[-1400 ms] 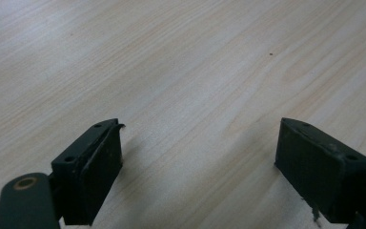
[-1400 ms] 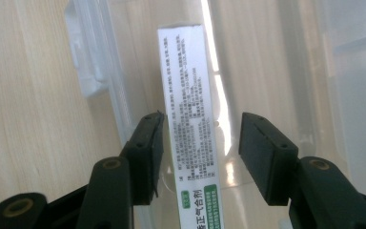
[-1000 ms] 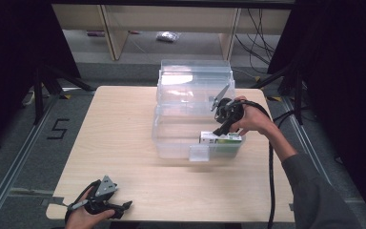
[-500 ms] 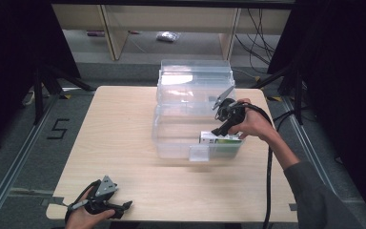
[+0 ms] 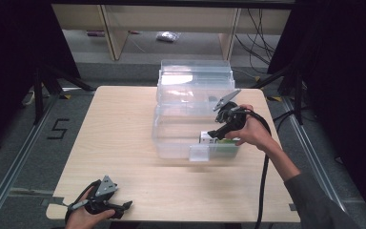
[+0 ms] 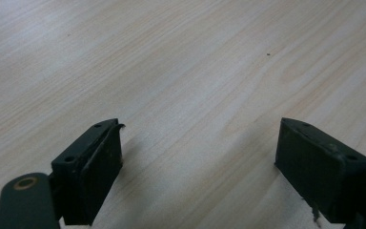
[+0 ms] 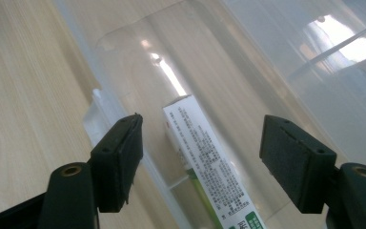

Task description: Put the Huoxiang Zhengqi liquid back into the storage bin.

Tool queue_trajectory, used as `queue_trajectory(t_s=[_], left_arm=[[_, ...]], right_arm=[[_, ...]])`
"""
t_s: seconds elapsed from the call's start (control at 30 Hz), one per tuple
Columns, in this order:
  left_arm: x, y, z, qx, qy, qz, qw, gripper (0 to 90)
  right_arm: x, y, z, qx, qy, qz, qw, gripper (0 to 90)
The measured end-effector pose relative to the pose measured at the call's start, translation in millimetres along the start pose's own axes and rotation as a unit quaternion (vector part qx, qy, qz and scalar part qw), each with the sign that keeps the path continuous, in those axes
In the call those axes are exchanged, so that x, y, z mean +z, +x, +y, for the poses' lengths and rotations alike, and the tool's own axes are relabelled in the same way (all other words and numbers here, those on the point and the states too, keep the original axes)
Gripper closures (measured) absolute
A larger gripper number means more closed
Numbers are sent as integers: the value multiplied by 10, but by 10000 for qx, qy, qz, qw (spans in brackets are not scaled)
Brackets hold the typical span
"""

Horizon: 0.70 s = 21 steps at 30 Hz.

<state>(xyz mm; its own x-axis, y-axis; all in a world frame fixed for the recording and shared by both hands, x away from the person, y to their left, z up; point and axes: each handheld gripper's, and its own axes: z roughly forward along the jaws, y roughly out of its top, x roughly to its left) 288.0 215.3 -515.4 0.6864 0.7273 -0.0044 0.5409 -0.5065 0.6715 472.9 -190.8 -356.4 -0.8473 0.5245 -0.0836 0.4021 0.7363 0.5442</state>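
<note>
Currently listed: clear plastic bin (image 5: 181, 138), centre-right on the wooden table (image 5: 119, 138), lid (image 5: 195, 78) raised at its far side. Green-and-white carton (image 7: 205, 162) lying flat in the bin's near right corner. Right gripper (image 7: 200, 157) just above it, jaws wide, just been opening, touching nothing. Left gripper (image 6: 200, 157) near left table edge, jaws apart, empty.

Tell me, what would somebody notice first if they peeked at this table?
Probably the big clear plastic box in the middle of the wooden table, with a white-and-green carton lying inside near its front wall. The right gripper hangs just above that carton, jaws open and just widened, not touching it. The left gripper rests open at the table's near left corner.
</note>
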Motion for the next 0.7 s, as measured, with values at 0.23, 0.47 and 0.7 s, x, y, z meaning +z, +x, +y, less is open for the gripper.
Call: queue_trajectory(t_s=[0.23,0.47,0.7], left_arm=[[-8,9,1,66,54,0,10000,154],[-9,4,0,42,21,7,10000,154],[-11,4,0,52,27,6,10000,154]], right_arm=[[-39,43,-60,64,-142,3,9999,311],[-59,102,-117,149,-352,68,9992,307],[-72,211,-180,409,-503,55,9979,284]])
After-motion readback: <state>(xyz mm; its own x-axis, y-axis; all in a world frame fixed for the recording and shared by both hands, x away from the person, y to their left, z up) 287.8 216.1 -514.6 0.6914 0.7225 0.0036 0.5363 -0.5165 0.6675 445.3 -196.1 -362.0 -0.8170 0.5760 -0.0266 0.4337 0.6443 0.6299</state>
